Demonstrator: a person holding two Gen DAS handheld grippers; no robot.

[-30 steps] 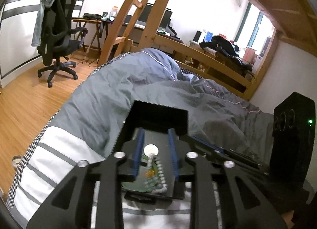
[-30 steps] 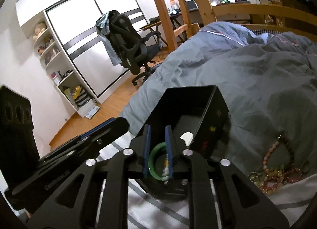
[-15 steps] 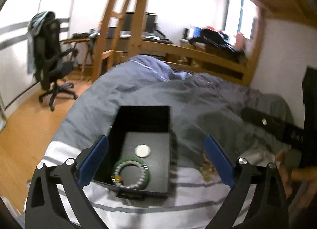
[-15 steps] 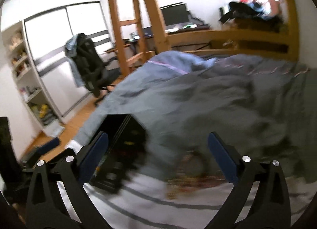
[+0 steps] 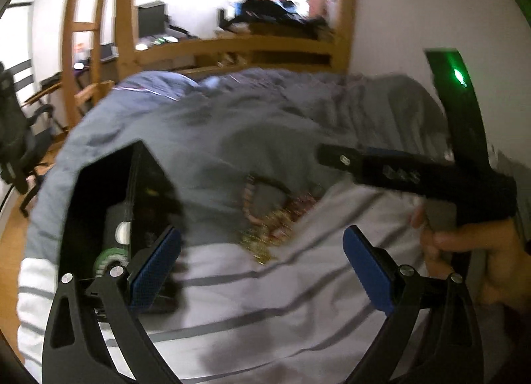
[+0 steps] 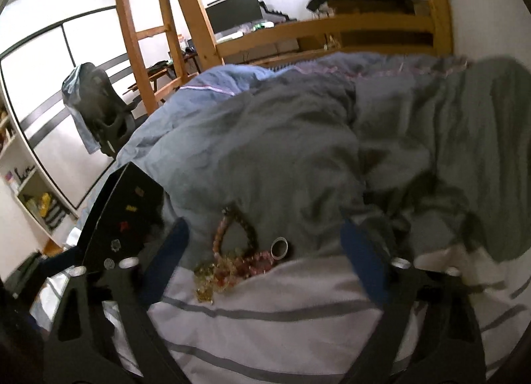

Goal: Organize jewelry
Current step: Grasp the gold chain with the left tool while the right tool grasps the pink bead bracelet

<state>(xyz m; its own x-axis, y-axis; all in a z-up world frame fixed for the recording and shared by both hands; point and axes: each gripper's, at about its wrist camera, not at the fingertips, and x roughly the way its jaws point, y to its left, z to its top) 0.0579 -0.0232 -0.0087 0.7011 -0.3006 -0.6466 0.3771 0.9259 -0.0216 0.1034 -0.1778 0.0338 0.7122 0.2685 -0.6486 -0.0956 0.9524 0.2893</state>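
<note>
Left wrist view: left hand-held gripper [image 5: 262, 264] has its blue pads spread wide, nothing between them; it hangs over the striped sheet [image 5: 265, 311] of the bed.
Right wrist view: right hand-held gripper [image 6: 265, 261] likewise spread wide and empty, aimed at the jewelry pile [image 6: 232, 264].
Landmark: black box [image 5: 109, 204], open top, resting on the bed where grey duvet [image 6: 282, 158] meets the sheet.
Box contents: green bangle [image 5: 108, 257] with a beaded bracelet inside it, and a white round disc [image 5: 122, 233]. Judged already sorted.
Remaining jewelry: pile just right of the box; pink bead strand [image 6: 220, 234], dark bead strand [image 6: 247, 228], gold chain tangle [image 6: 205, 284], metal ring [image 6: 279, 248] at its far right edge.
Placement rationale: box sits close beside the pile, likely for short transfers; both grippers open, probably readying the next pick.
Writing: small coloured stickers [image 6: 127, 218] on the box side; unreadable. No brand legible; frames blurred.
</note>
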